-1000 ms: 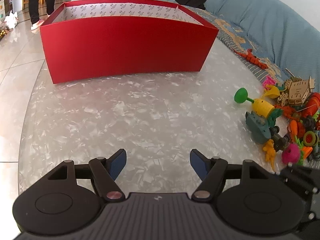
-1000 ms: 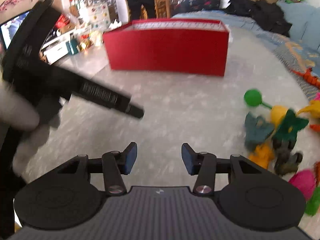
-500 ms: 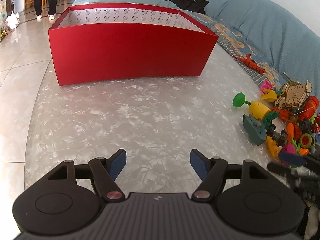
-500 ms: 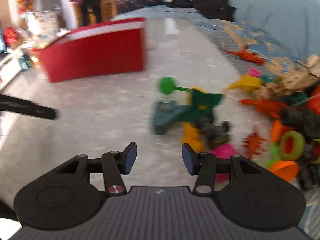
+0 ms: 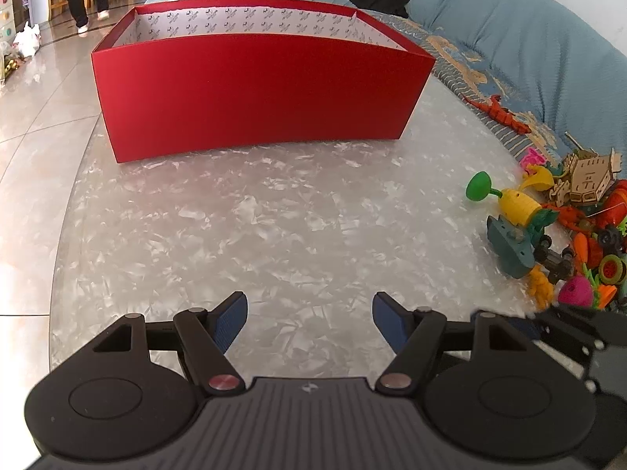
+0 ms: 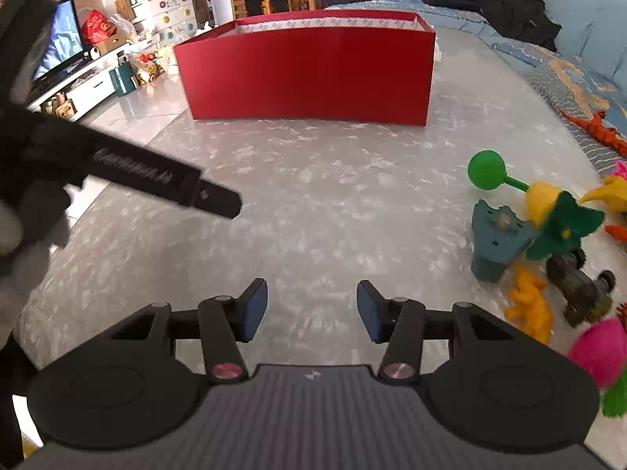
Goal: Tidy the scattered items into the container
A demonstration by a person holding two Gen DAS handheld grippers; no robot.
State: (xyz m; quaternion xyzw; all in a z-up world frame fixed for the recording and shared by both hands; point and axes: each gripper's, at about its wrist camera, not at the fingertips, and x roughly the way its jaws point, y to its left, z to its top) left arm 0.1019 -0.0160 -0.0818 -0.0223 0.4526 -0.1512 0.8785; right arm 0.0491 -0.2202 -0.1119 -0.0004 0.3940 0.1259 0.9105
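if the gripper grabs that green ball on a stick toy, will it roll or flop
The green ball toy looks like rigid plastic, so it probably won't flop. Its round head could roll or slip between flat pads. The thin stem joins a yellow body lying against the toy pile, so neighbours may shift.

Box (image 5: 258, 90) at table (image 5: 235, 235) far end; toy pile (image 5: 556, 227) right edge.

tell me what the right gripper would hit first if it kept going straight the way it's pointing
Probably the front wall of the red box. The open right gripper points across bare table at it; the toy pile lies off to its right. Depth is hard to judge.
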